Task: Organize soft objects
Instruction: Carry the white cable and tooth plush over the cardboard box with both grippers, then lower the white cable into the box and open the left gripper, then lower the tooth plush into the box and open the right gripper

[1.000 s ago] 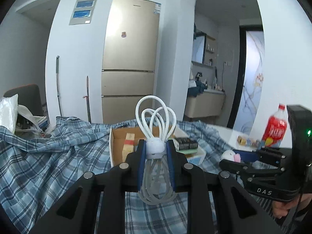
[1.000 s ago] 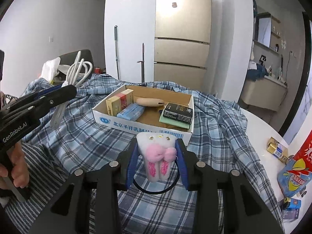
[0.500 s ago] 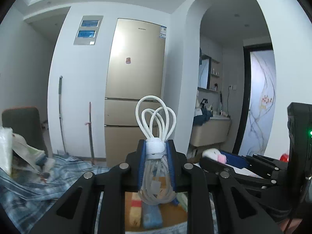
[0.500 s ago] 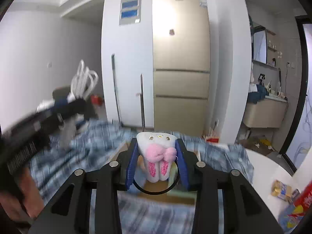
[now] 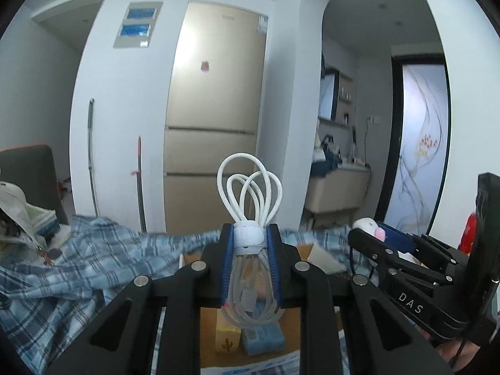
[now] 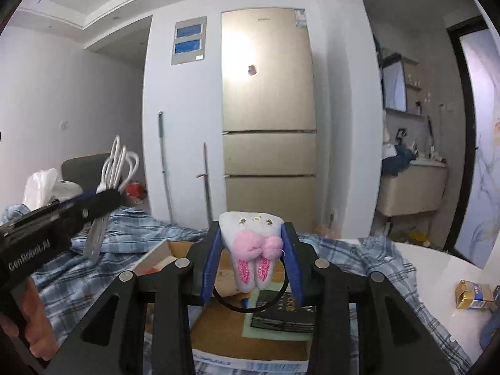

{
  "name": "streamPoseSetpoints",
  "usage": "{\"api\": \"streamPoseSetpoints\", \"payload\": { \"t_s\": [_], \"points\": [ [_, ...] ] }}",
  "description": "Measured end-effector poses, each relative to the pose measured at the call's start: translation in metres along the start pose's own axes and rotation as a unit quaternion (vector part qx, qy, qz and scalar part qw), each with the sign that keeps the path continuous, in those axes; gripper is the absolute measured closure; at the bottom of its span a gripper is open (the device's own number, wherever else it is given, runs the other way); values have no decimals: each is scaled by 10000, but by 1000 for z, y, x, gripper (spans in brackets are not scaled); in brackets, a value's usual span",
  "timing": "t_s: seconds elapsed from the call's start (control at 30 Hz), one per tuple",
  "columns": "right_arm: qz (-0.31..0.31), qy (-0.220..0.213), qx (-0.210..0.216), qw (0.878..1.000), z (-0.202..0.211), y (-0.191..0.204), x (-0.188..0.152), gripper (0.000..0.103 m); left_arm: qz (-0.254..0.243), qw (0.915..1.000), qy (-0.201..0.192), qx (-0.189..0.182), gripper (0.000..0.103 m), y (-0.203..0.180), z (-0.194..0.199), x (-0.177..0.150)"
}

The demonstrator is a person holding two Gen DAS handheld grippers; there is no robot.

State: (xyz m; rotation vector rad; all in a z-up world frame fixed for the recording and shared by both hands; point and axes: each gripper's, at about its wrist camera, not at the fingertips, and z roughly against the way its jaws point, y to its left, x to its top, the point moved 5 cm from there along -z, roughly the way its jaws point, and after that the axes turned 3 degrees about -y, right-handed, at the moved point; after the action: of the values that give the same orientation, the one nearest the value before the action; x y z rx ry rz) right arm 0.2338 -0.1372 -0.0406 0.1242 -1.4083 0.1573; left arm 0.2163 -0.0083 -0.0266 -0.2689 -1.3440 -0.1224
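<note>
Between the blue-lined pads of my left gripper (image 5: 249, 265) sits a coiled white cable (image 5: 250, 200), pinched at its tightly wound collar; smooth rounded loops fan upward above the jaws, and translucent-looking strands with a plug hang below. My right gripper (image 6: 252, 261) is clamped on a small plush toy (image 6: 252, 243): white fuzzy body, pink pompom-like tufts, two drooping ears with bright pink stitched insides, three small shiny studs along the top edge, and a thin black elastic loop dangling under it. Both tools hang in the air above an open cardboard box (image 6: 218, 337), matte brown inside, white printed outer wall at the near edge. Lying in the box: a dark flat packet with gold lettering on a pale green slab (image 6: 281, 312) under my right tool; a yellow carton (image 5: 227, 339) and a blue crinkled pack (image 5: 264, 340) under my left. Box rests on a soft, rumpled blue plaid cloth (image 5: 78, 268) draped over the table. Off to the right, bare white tabletop (image 6: 437, 268) with a small gold-and-blue carton (image 6: 472, 293). Farther back: a dark chair (image 5: 28, 181), two thin poles (image 6: 164, 162) leaning on the white wall, a tall glossy champagne-coloured fridge (image 6: 267, 109) with three doors, and a counter beyond the arch (image 5: 337, 187).
</note>
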Motion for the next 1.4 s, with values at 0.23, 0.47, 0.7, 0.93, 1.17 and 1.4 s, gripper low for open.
{"api": "streamPoseSetpoints", "payload": {
  "t_s": [0.23, 0.47, 0.7, 0.93, 1.17, 1.4],
  "points": [
    [186, 527, 339, 9979, -19, 12, -21, 66, 94, 9988, 464, -91, 81, -3, -17, -26],
    [-119, 650, 568, 9962, -24, 4, -24, 66, -52, 9987, 507, 73, 81, -1, -23, -36],
    [116, 680, 567, 9960, -24, 13, -25, 65, -241, 9985, 489, 14, 81, -9, -22, -35],
    [-150, 764, 428, 9960, -29, 2, -26, 65, -180, 9966, 795, -99, 81, -8, -33, -39],
    [-459, 871, 344, 9945, -33, -11, -27, 65, -158, 9970, 746, 135, 15, -4, -32, -38],
    [-387, 861, 356, 9949, -32, -9, -27, 65, -59, 9974, 686, 229, 15, 2, -30, -36]
  ]
}}
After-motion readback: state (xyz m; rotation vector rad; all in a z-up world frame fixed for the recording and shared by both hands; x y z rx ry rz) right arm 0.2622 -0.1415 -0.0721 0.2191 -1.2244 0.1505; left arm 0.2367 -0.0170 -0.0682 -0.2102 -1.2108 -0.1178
